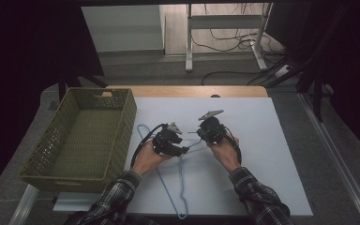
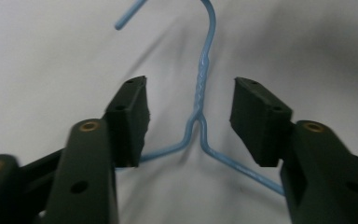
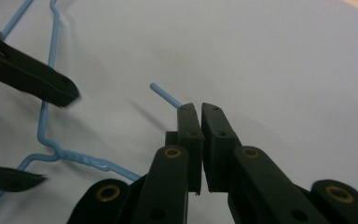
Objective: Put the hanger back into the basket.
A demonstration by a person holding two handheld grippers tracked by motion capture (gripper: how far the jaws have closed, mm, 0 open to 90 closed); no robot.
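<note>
Fingers (image 3: 189,122) of right gripper (image 3: 200,108) pinched on blue wire hanger (image 2: 200,84) hook; left gripper (image 2: 189,121) spread wide astride its neck. Not yet lifted toward green basket (image 1: 122,112).

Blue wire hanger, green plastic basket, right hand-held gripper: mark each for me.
Blue wire hanger (image 2: 200,81), left gripper view, twisted neck.
Green plastic basket (image 1: 122,123), high view, right wall.
Right hand-held gripper (image 3: 200,108), right gripper view, between fingertips.
</note>
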